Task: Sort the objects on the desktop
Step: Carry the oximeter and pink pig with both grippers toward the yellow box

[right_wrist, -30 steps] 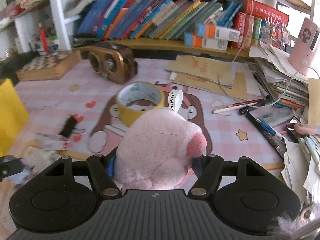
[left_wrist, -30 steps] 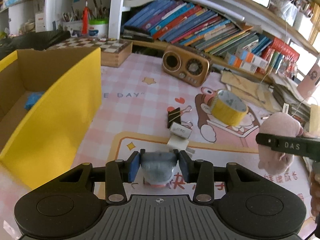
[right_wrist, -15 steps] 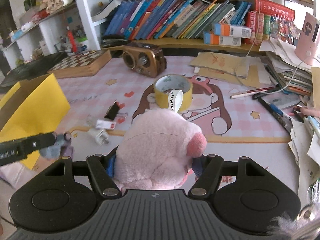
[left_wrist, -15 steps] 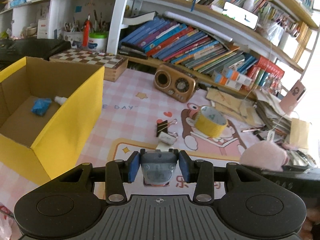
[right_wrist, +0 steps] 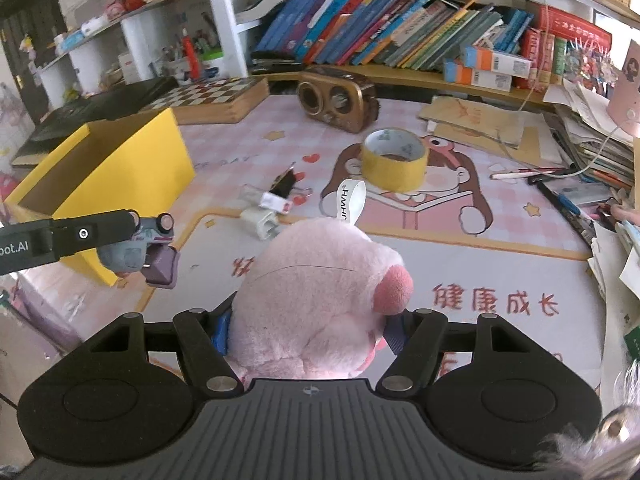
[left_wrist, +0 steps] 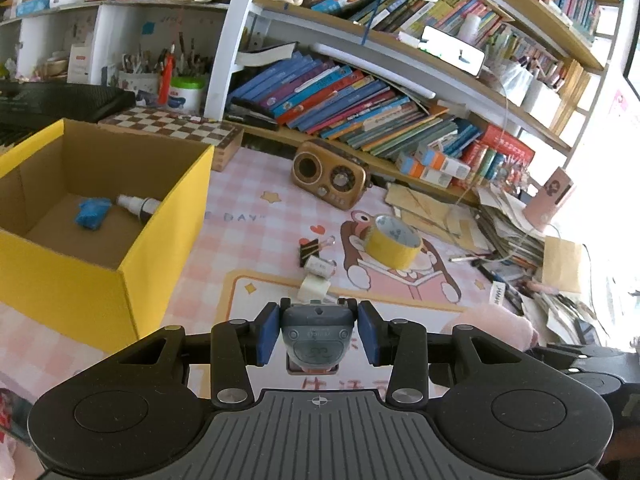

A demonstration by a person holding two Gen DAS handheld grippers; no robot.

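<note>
My left gripper (left_wrist: 318, 334) is shut on a small grey toy car (left_wrist: 316, 338) and holds it above the mat; the car also shows in the right wrist view (right_wrist: 136, 250). My right gripper (right_wrist: 308, 330) is shut on a pink plush toy (right_wrist: 316, 300), whose edge shows in the left wrist view (left_wrist: 492, 326). A yellow cardboard box (left_wrist: 160, 240) stands open at the left with a blue object (left_wrist: 93, 212) and a small white bottle (left_wrist: 138, 205) inside. On the mat lie a yellow tape roll (left_wrist: 394, 242), a black binder clip (left_wrist: 310, 249) and a white plug (left_wrist: 314, 287).
A brown retro radio (left_wrist: 330, 178) and a chessboard box (left_wrist: 176, 130) stand at the back under shelves of books. Papers, pens and cables (right_wrist: 572, 184) pile up along the right edge. The pink cartoon mat (right_wrist: 480, 264) covers the desk.
Both grippers have risen and pulled back with their loads. The inside of the yellow box has come into view from the left gripper.
</note>
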